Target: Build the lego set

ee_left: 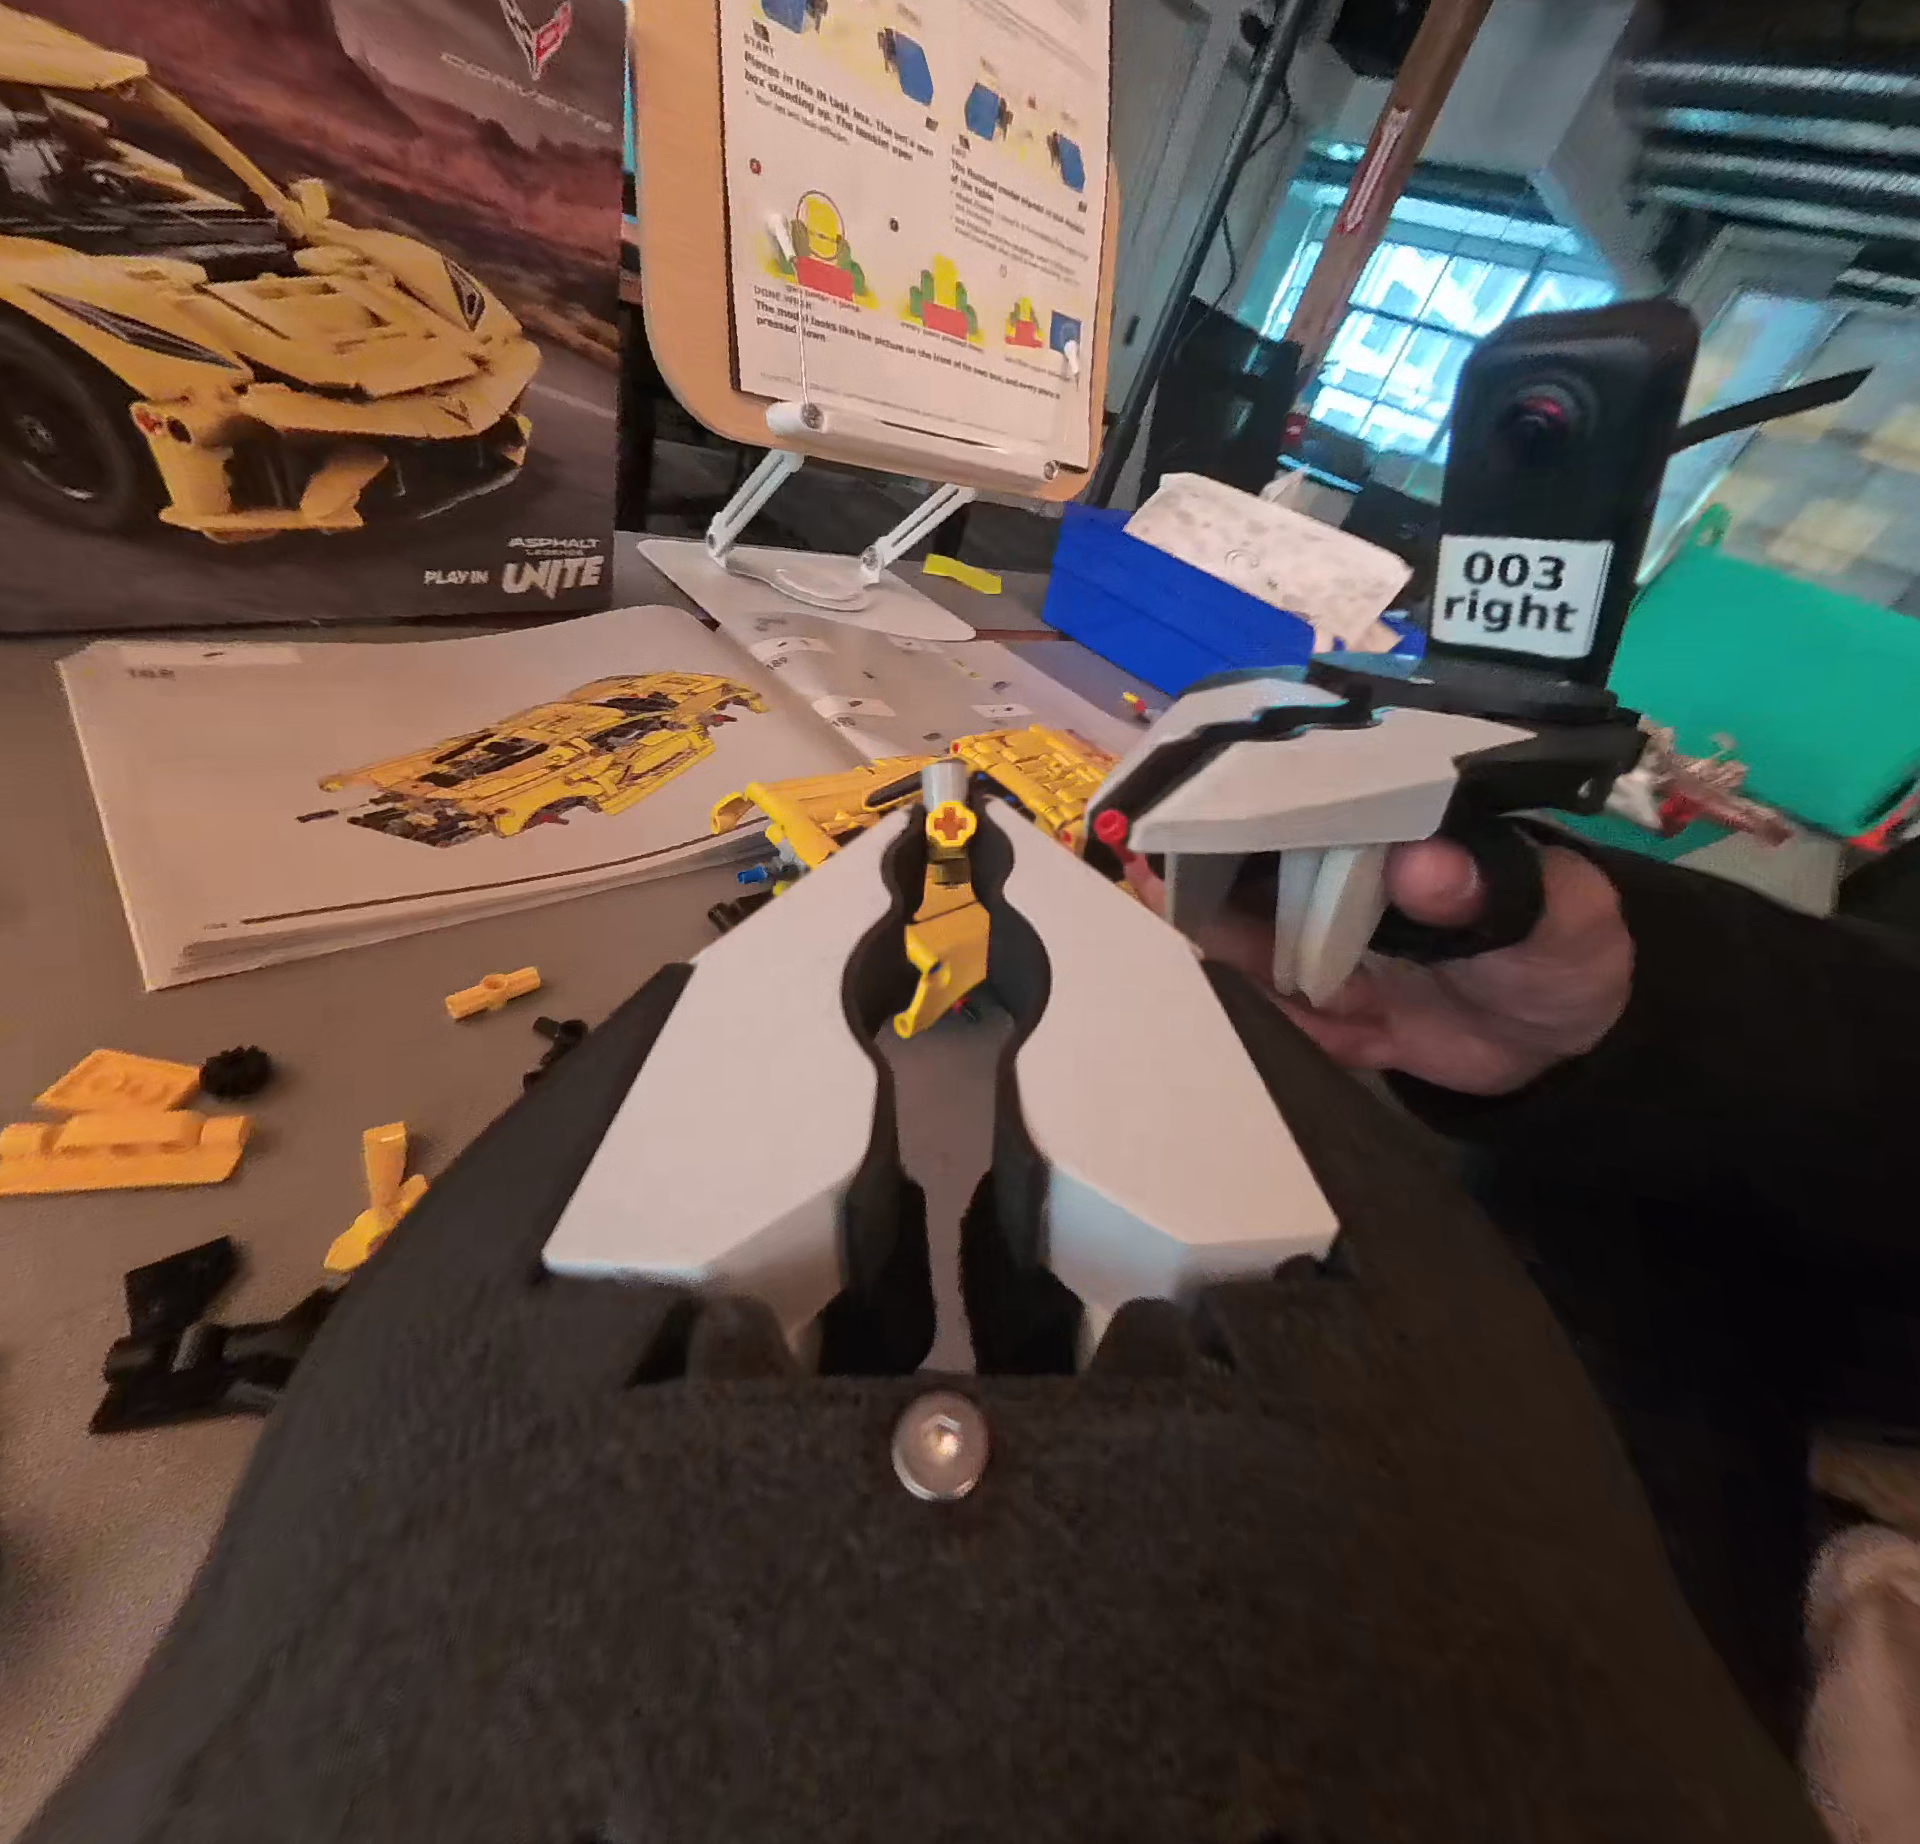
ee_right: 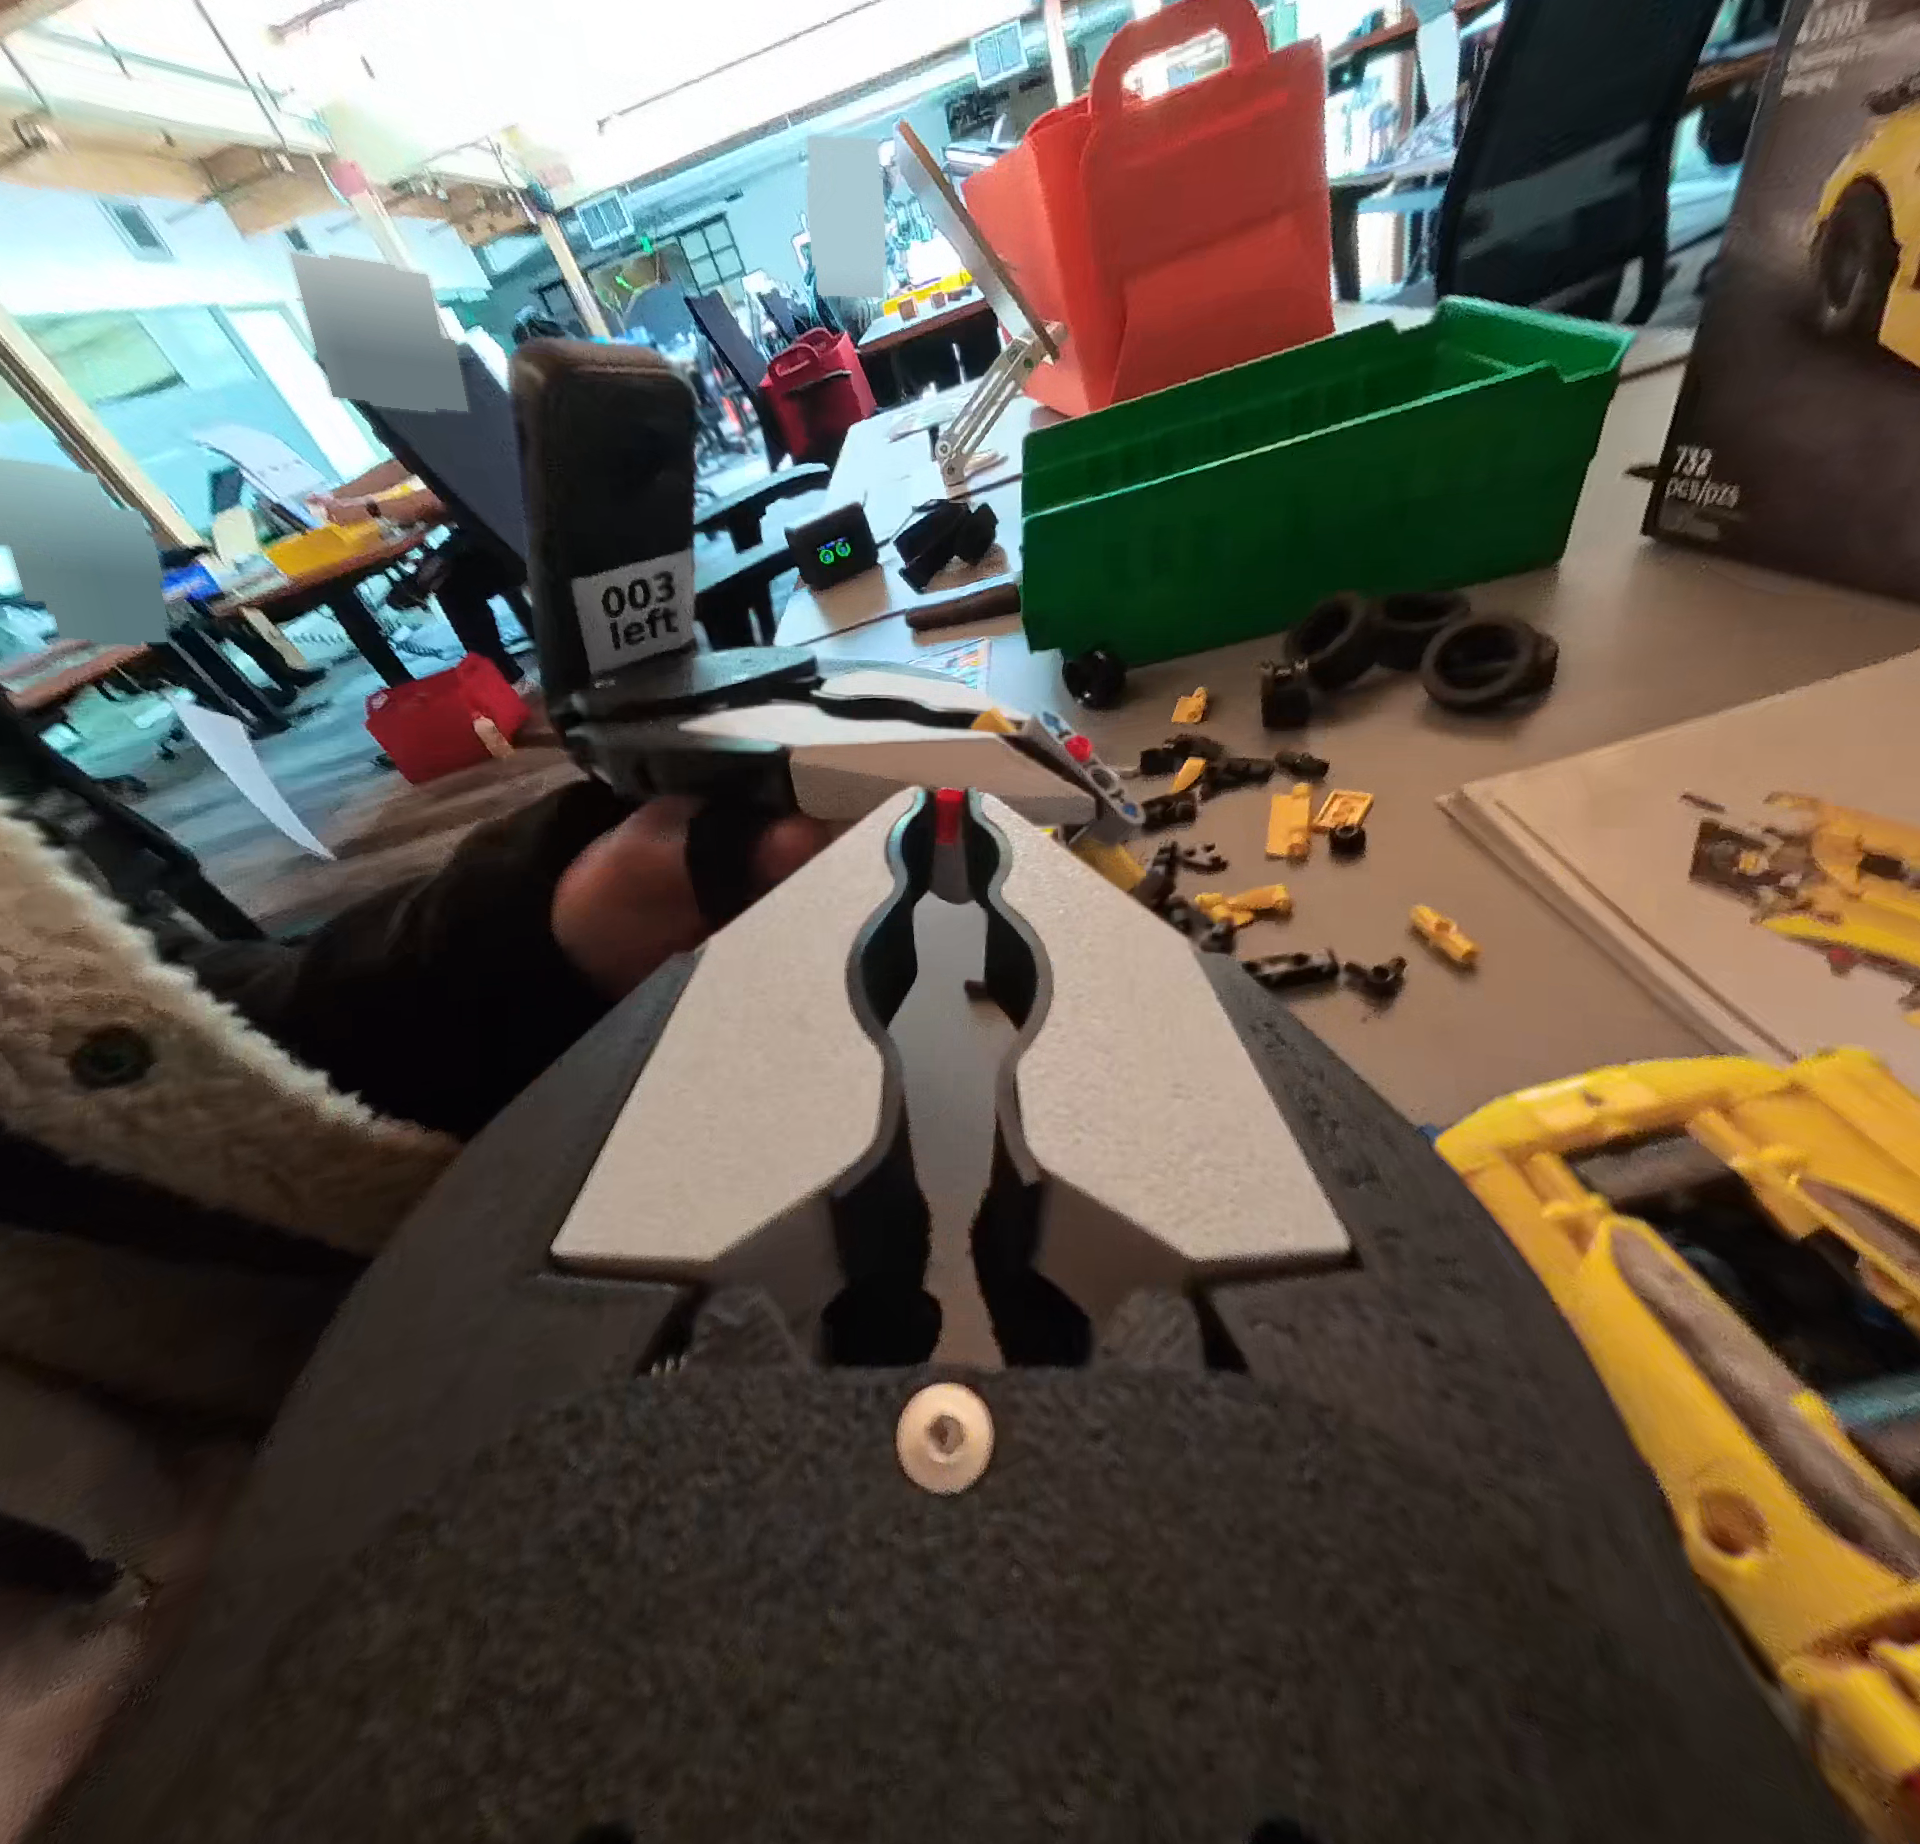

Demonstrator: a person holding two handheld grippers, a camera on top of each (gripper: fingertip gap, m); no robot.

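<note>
Leftward, the set's box (ee_left: pixel 301 267) stands behind the open instruction booklet (ee_left: pixel 416 776), with loose yellow and black pieces (ee_left: pixel 125 1129) scattered on the grey table (ee_left: pixel 343 1025). Centre: the left gripper (ee_left: pixel 948 838) is clamped on a small yellow sub-assembly (ee_left: pixel 943 937), which hides part of the yellow car model (ee_left: pixel 1029 771) behind it. Right: the right gripper (ee_right: pixel 945 823) pinches a small grey-and-red piece (ee_right: pixel 947 854); beyond it, black tyres (ee_right: pixel 1434 646) lie just beside a green bin (ee_right: pixel 1299 506).
</note>
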